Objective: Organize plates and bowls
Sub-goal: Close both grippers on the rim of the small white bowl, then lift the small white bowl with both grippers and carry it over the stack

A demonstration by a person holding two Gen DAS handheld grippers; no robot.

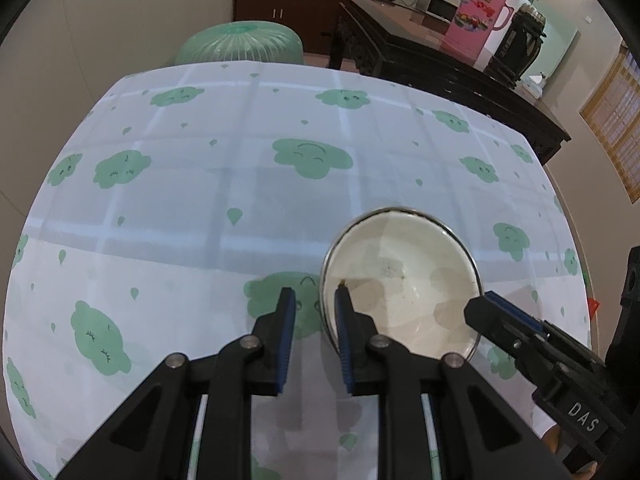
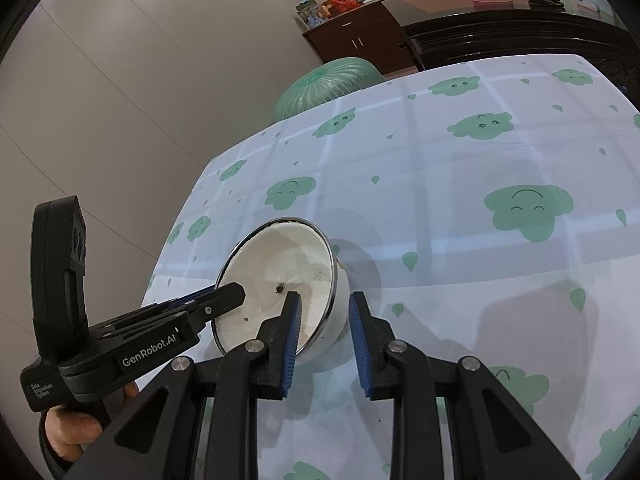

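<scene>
Left wrist view looks down on a white enamel bowl with a thin metal rim, standing on the bench under a cloth printed with green clouds. The bowl sits at about four o'clock from the middle of this view, near the front edge. The left gripper straddles the bowl's rim at nine o'clock on the bowl: one blue pad is inside, the other outside over the cloth. A gap shows between the outer pad and the wall, so whether it pinches the rim cannot be told; the jaws stand narrowly parted. The right gripper reaches in from four o'clock on the bowl.

In the right wrist view the same bowl is tilted, its mouth turned toward nine o'clock and up, its base resting on the cloth at the three o'clock side. The right gripper has the rim and wall between its pads, the inner pad against the inside and the outer pad just beside the wall; a firm grip cannot be confirmed. The left gripper enters from eight o'clock, a hand on its handle.

Two grips on opposite rims probably serve to steady and lift the bowl. Being round, it has no long axis.
</scene>
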